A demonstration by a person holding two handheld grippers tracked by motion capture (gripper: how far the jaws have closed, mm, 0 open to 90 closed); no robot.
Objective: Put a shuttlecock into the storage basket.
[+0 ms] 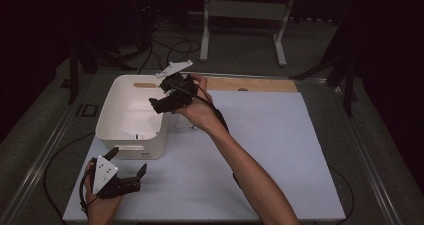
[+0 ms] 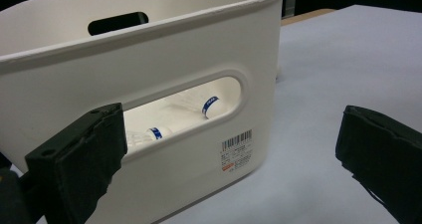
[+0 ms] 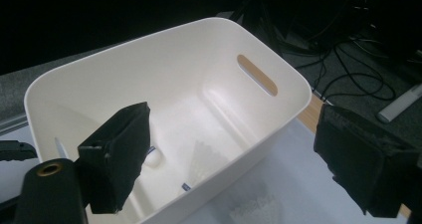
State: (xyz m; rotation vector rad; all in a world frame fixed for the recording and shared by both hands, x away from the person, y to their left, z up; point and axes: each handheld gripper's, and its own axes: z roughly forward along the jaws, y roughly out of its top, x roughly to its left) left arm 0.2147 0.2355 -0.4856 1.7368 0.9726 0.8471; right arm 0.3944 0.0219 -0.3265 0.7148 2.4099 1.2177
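A white plastic bin (image 1: pixel 106 111) stands on the left part of the white board. Inside it lie white shuttlecocks with blue bands (image 2: pixel 210 104), one resting on the floor of the bin (image 3: pixel 198 160). My right gripper (image 1: pixel 160 94) hovers over the bin's right rim, open and holding nothing; in the right gripper view its jaws (image 3: pixel 234 134) stand wide apart above the bin (image 3: pixel 149 40). Near the front left corner of the board my left gripper (image 1: pixel 128 161) is open too. It points at the bin's front wall (image 2: pixel 149 59) and its handle slot.
A pale feathered thing (image 3: pixel 251 206), probably another shuttlecock, lies on the board (image 1: pixel 260 150) just right of the bin. A wooden strip (image 1: pixel 255 85) runs along the board's far edge. A white metal stand (image 1: pixel 245 15) and cables are on the floor beyond.
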